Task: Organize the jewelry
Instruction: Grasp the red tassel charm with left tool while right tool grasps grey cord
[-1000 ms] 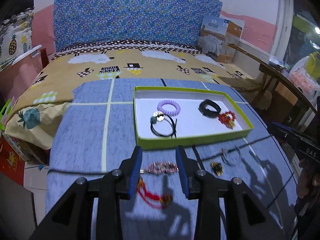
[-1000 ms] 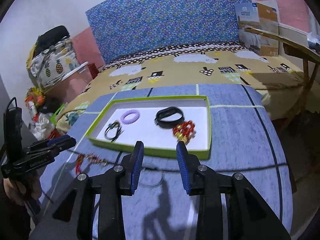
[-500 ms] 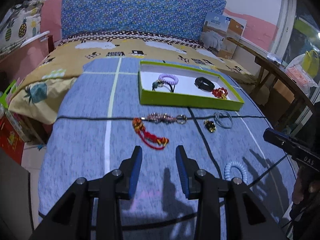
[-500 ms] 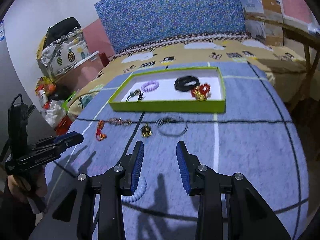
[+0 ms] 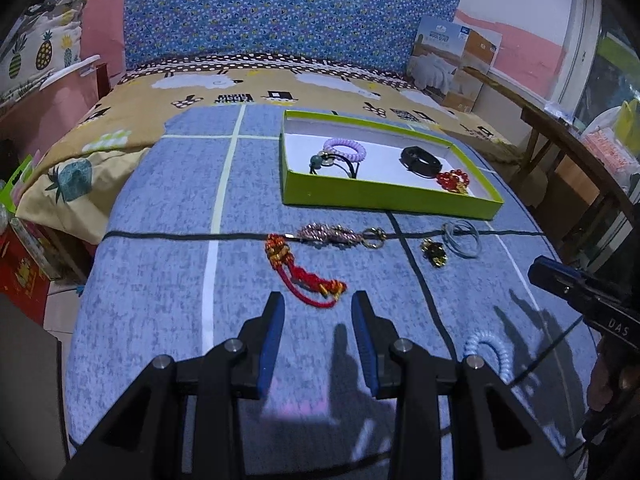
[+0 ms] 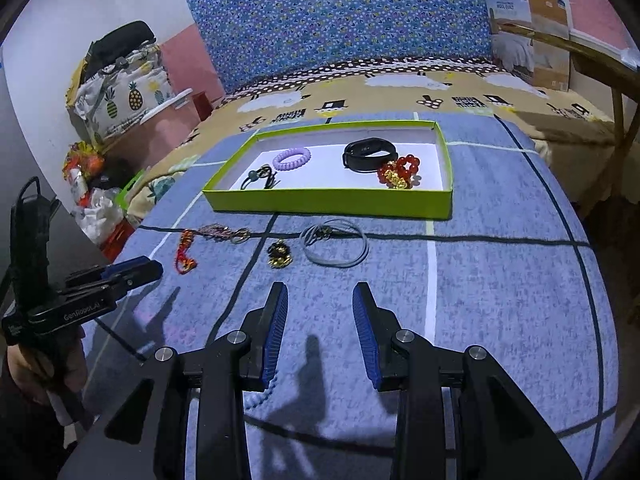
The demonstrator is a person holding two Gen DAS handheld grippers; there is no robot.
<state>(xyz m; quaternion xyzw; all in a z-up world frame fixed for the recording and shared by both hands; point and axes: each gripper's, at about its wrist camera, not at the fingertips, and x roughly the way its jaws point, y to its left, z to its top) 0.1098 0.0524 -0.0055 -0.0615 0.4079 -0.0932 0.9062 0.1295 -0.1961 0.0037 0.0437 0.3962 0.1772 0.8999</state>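
Note:
A green tray (image 5: 384, 194) (image 6: 332, 200) holds a purple coil tie (image 5: 345, 148), a black hair tie (image 5: 334, 164), a black band (image 5: 420, 159) and a red bead bracelet (image 5: 452, 180). On the blue cloth in front lie a red cord bracelet (image 5: 304, 276) (image 6: 185, 252), a pink beaded piece (image 5: 332, 235), a gold charm (image 5: 435, 253) (image 6: 279, 254), a grey ring tie (image 5: 462, 237) (image 6: 334, 247) and a pale blue coil (image 5: 490, 354). My left gripper (image 5: 318, 316) is open just short of the red cord. My right gripper (image 6: 320, 308) is open and empty.
The cloth (image 5: 160, 280) covers a bed with a blue floral headboard (image 5: 288, 12). A wooden table (image 5: 560, 128) stands to the right. A cardboard box (image 5: 456, 64) sits at the back right. Bags (image 6: 116, 92) pile up on the left.
Both grippers drew back from the tray over the last second, bringing the loose pieces into view. Now the left has edged forward toward the red cord. Both stayed open.

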